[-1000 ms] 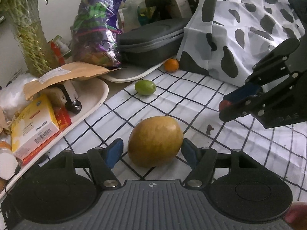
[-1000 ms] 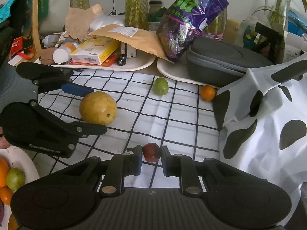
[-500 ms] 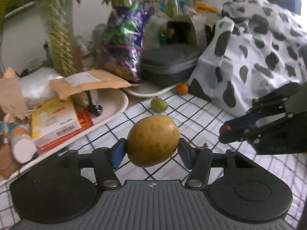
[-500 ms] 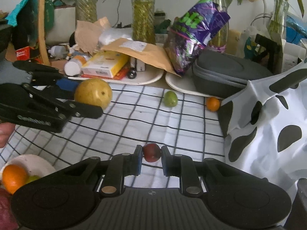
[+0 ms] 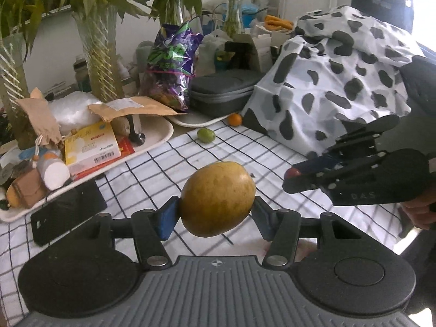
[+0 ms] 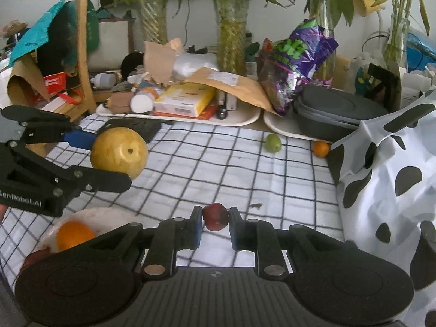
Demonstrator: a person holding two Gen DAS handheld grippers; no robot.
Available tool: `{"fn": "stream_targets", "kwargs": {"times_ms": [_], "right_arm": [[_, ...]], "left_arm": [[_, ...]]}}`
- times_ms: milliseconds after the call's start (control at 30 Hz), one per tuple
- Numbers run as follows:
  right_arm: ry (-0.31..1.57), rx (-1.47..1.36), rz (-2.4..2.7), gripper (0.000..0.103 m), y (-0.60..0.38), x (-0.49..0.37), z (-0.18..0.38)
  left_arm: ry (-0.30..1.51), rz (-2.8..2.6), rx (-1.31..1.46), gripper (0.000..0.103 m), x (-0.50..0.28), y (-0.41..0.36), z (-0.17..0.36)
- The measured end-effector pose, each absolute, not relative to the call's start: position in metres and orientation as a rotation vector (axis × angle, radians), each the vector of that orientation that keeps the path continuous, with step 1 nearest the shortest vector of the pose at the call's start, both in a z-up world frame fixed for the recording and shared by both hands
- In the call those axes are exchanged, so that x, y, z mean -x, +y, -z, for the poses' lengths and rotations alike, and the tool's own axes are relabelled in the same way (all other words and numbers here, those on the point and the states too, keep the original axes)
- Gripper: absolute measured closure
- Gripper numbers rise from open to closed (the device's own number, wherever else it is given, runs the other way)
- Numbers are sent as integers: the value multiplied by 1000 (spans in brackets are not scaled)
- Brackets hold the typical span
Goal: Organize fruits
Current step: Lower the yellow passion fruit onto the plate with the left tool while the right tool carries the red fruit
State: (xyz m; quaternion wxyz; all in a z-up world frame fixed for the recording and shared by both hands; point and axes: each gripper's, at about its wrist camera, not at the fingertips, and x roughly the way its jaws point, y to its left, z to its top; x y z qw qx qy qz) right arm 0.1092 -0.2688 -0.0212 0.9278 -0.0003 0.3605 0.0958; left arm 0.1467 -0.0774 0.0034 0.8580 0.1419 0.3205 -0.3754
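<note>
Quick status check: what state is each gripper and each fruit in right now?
Left gripper: shut on yellow fruit, lifted.
Right gripper: shut on red fruit, lifted.
Green fruit: loose on cloth.
Small orange: loose on cloth.
Big orange: in plate.

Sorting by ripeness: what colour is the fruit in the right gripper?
Dark red fruit, clearest in the right wrist view.
</note>
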Motion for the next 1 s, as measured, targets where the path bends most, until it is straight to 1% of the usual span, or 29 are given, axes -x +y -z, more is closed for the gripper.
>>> {"fn": "stream_targets", "kwargs": {"times_ms": [600, 800, 1000], "right_arm": [[704, -74, -159, 82, -262, -48, 8], [696, -89, -154, 82, -261, -32, 7], [695, -90, -156, 82, -259, -26, 6]], "left_arm": [[726, 943, -245, 48, -51, -63, -6], [757, 953, -308, 48, -19, -68, 4], [809, 881, -424, 47, -7, -78, 21]]}}
